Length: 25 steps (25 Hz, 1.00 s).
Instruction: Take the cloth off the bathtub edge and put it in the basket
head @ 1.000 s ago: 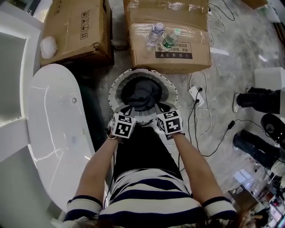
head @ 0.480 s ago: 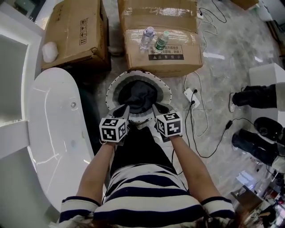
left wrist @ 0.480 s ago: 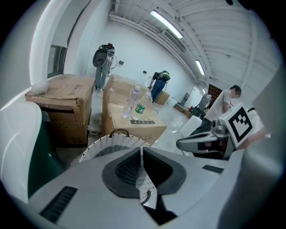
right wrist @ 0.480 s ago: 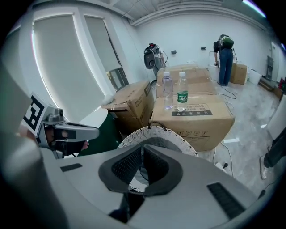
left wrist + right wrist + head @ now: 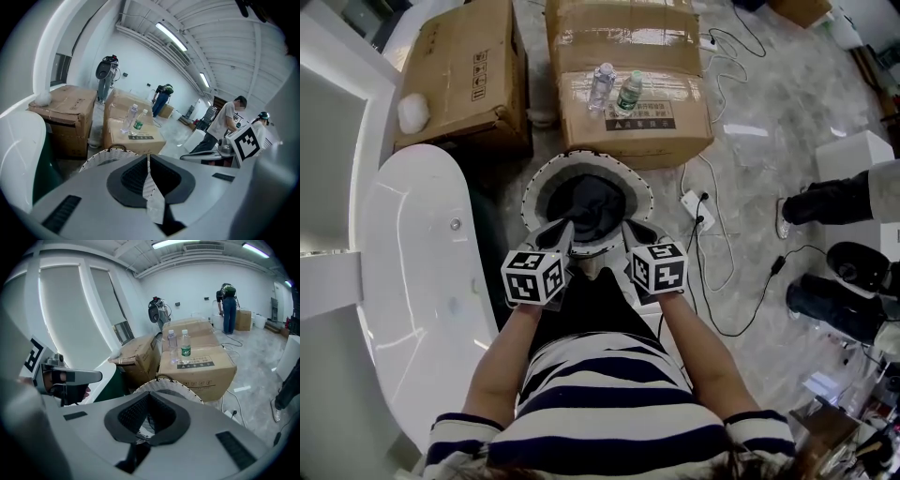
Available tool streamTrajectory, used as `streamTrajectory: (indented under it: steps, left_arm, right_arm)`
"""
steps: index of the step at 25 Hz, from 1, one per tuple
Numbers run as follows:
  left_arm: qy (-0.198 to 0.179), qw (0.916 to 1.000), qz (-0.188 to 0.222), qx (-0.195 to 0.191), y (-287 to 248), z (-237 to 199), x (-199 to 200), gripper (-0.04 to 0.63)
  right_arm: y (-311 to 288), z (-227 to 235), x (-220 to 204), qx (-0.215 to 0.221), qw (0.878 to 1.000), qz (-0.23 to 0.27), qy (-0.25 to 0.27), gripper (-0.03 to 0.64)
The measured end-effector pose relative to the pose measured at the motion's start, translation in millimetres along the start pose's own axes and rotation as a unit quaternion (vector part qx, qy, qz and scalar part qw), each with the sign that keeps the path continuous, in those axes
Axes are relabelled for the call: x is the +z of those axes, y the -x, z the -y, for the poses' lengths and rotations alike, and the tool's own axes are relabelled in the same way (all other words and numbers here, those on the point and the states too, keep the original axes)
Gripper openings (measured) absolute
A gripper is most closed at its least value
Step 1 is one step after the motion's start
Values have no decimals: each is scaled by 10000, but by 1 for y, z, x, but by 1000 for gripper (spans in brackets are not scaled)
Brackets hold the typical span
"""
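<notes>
On glossy floor [image 5: 787, 122], round woven basket [image 5: 534, 187] holds crumpled dark cloth [image 5: 591, 202].

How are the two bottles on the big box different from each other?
The green-label bottle has a bright green band around it; the plain bottle looks pale all over. In the head view the green-label bottle stands right by the box's black sticker, while the plain bottle stands further left. Both are see-through, upright and side by side on the same cardboard box.
</notes>
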<state>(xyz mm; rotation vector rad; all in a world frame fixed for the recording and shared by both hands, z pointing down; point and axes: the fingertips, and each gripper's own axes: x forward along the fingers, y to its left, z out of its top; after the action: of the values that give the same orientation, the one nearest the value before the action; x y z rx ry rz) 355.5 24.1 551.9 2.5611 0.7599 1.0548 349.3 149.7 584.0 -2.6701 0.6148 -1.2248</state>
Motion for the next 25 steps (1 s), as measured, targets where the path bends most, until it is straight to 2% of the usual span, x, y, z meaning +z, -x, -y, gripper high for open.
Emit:
streamTrajectory:
  steps: [8, 15, 25]
  left_arm:
    - [147, 9997, 169, 75, 23, 18, 1, 31]
    - [181, 9996, 144, 187, 35, 28, -8, 32]
    - [228, 9991, 129, 321, 46, 30, -18, 32]
  right_arm:
    - [29, -14, 7, 202, 9995, 248, -41, 26]
    - [48, -15, 2, 314, 9988, 265, -252, 26]
    - [60, -23, 1, 436, 9983, 337, -183, 26]
